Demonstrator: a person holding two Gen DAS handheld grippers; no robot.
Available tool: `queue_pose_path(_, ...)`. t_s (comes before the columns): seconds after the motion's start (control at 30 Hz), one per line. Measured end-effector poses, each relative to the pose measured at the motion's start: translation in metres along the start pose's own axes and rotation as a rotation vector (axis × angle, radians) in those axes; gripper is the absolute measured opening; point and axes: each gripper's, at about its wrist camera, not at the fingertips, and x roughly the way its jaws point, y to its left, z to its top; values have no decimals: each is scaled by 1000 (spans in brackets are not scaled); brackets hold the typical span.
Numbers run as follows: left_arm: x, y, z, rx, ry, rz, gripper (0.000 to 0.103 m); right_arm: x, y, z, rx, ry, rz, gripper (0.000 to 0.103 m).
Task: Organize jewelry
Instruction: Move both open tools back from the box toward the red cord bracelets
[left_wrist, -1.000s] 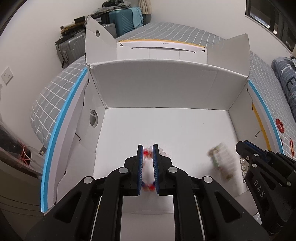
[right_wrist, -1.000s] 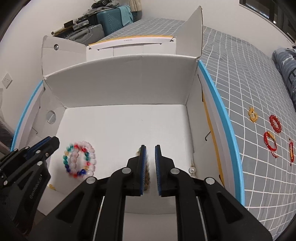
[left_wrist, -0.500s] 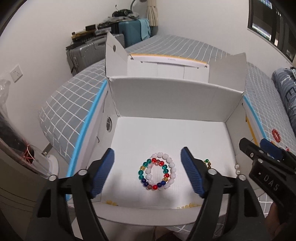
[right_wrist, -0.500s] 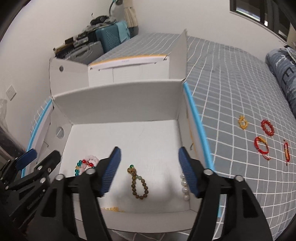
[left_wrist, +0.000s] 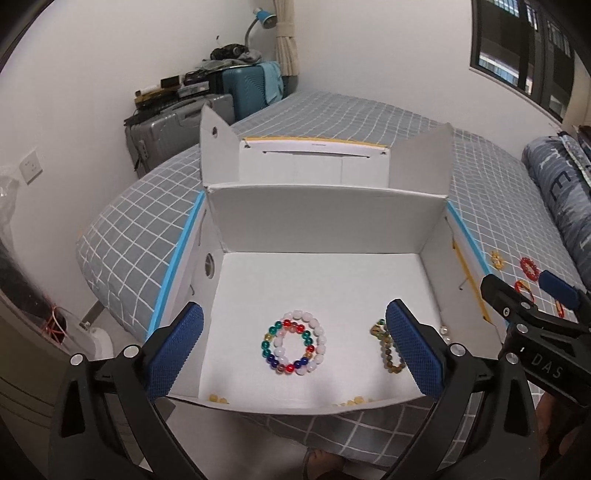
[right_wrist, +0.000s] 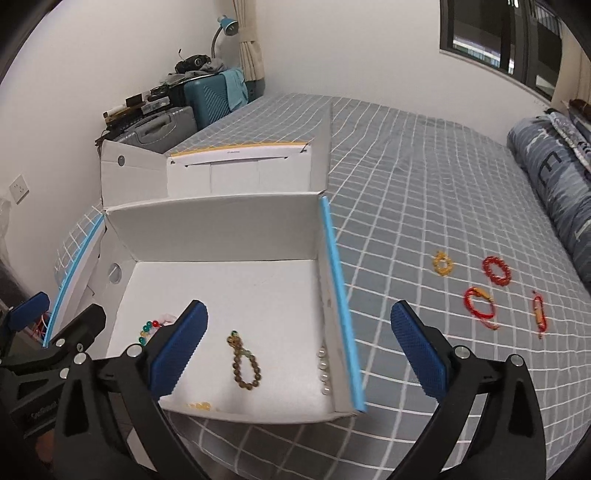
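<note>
The left claw (left_wrist: 295, 352) has black plastic arms with round silver screws and two bumpy blue pads (left_wrist: 173, 352). The right claw (right_wrist: 297, 349) looks the same, with white letters "DAS" on its side.

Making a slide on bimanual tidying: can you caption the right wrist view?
Open right gripper above white box holding brown bead bracelet; red bracelets wait on the bed.
</note>
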Motion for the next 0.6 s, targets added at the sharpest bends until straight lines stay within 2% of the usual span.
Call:
queue_pose_path(0.37,-16,-48,4,67,-17,-91,97,-44,-62,-4,77,-49,-121,95)
queue_pose_path(0.6,-28,-97,10,121,-36,-169,97,-70,-113,-10,138,-58,-200,95)
